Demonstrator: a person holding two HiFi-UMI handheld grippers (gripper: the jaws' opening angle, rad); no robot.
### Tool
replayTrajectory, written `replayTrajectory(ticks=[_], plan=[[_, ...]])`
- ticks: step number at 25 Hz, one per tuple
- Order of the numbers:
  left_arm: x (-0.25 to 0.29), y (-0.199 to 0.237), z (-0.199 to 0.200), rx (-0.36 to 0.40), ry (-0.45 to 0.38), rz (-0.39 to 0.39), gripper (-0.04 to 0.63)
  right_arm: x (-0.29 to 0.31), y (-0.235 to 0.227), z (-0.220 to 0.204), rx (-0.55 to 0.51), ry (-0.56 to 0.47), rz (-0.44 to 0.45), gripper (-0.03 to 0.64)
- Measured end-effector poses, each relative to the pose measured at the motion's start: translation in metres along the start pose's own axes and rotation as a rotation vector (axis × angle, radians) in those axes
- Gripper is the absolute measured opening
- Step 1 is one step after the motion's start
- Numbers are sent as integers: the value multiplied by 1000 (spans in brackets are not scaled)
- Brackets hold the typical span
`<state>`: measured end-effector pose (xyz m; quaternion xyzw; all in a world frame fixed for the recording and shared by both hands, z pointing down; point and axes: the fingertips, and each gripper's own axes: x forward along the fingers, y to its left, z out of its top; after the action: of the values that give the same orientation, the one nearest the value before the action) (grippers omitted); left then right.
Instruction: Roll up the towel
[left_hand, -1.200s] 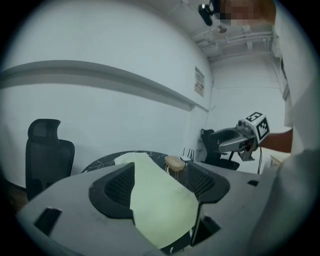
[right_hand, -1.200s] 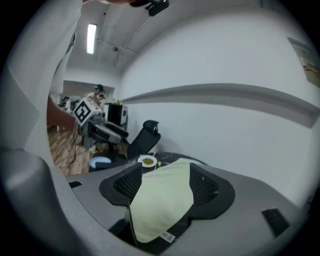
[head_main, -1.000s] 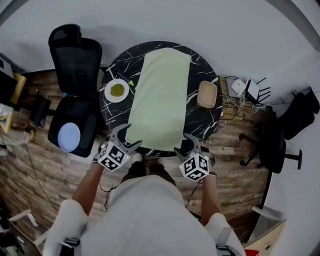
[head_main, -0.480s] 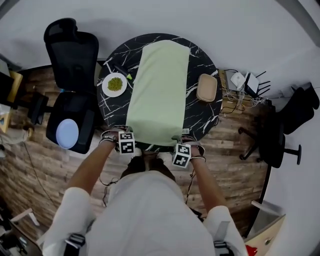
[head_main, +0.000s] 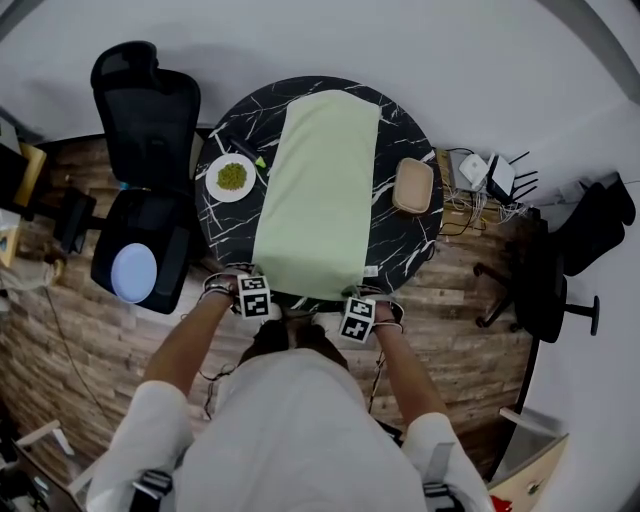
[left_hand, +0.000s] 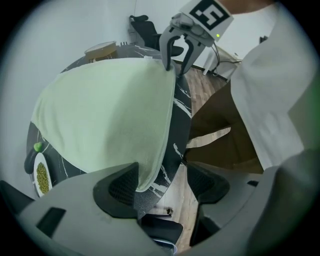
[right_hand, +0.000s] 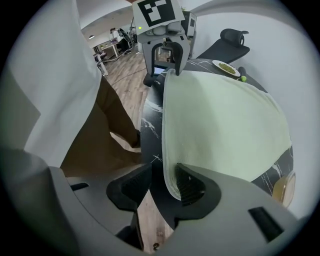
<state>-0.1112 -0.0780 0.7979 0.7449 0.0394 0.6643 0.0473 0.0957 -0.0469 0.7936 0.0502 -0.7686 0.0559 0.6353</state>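
1. Towel (head_main: 318, 190), pale green, lies flat lengthwise across the round black marble table (head_main: 400, 250), with its near edge at the table's near rim. The left gripper (head_main: 258, 288) and right gripper (head_main: 358, 308) point down at the towel's two near corners by that rim. A plate (head_main: 232, 178) of green bits sits on the table's left part, and a tan dish (head_main: 413, 187) on its right part.
2. Left gripper view: the jaws stand wide apart. The towel corner at the table's rim lies against one pad, and the other pad is clear of it.
3. Right gripper view: the jaws have just been closing and are still partly apart, straddling the other corner at the table's rim. One pad meets the cloth, and the other stands off.
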Motion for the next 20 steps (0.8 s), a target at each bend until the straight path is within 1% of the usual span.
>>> replayTrajectory(ticks=[2,4,6,8,11,13,15,16,19,20], plan=[[0,4,0,0,1,24,279,-2,-4,1,6,-4,-13,147],[0,7,-1,-2,2,40,224,-4,-11,5,13,-9,-35,146],[0,9,0,-4,4,41,221,-2,-12,5,8,10,-31,146],[0,9,0,-8,6,42,215,1,-9,3,2,29,-7,137],[0,9,0,-18,8,46,204,1,-7,4,21,20,12,120],[0,7,-1,-22,9,48,175,0,-4,4,27,7,4,87],[0,3,-1,-22,5,51,143,0,0,2,23,2,-25,37],[0,1,-1,-20,1,56,119,0,1,1,24,0,-41,24],[0,-4,1,-14,-16,89,58,-2,7,-6,64,-11,-63,20],[-1,-5,2,-16,-24,105,25,-3,10,-8,79,-16,-65,20]])
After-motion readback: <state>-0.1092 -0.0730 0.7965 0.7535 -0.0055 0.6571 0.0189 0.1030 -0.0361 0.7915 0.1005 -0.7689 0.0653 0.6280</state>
